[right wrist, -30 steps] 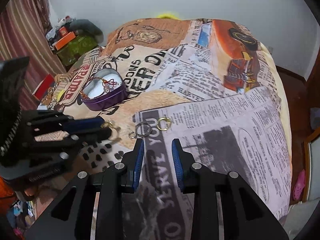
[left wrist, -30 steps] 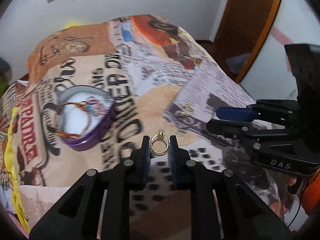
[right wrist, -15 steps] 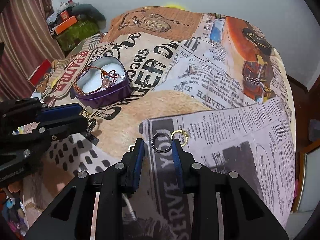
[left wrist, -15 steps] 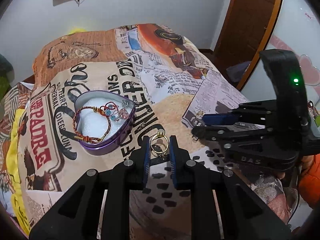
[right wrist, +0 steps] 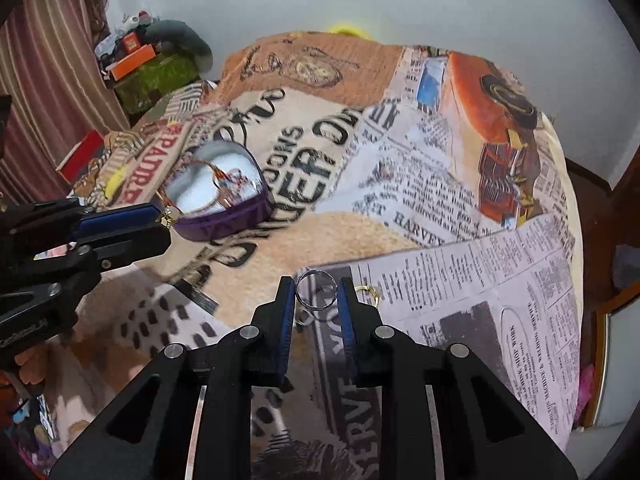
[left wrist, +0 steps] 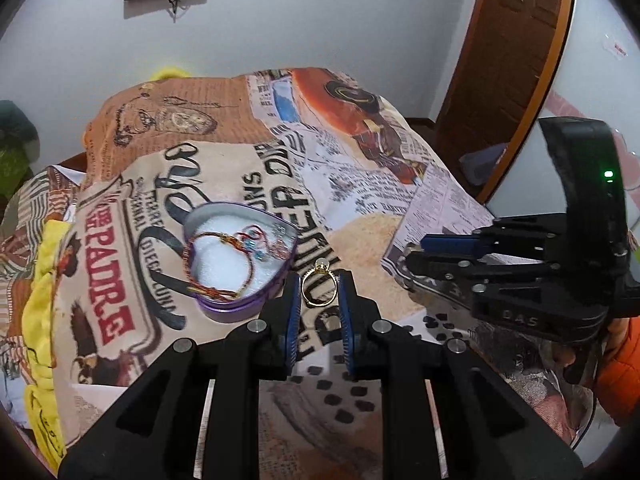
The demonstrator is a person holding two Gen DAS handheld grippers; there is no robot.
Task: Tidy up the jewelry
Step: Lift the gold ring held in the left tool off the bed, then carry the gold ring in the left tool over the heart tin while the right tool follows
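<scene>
Left gripper (left wrist: 319, 294) pinched on a gold ring (left wrist: 319, 289), held up just beside the heart tin (left wrist: 236, 264). Right gripper (right wrist: 317, 294) just squeezed in on a silver ring (right wrist: 317, 292), pads touching it. Another gold ring (right wrist: 369, 291) close by on the bed cover (right wrist: 460, 200). Lots of bare cover past the tin.

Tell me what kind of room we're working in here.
Most likely a bedroom. The work surface is a bed under a newspaper-print bedspread, with a striped curtain on one side and a wooden door nearby. A heart-shaped tin sits on the bedspread.
</scene>
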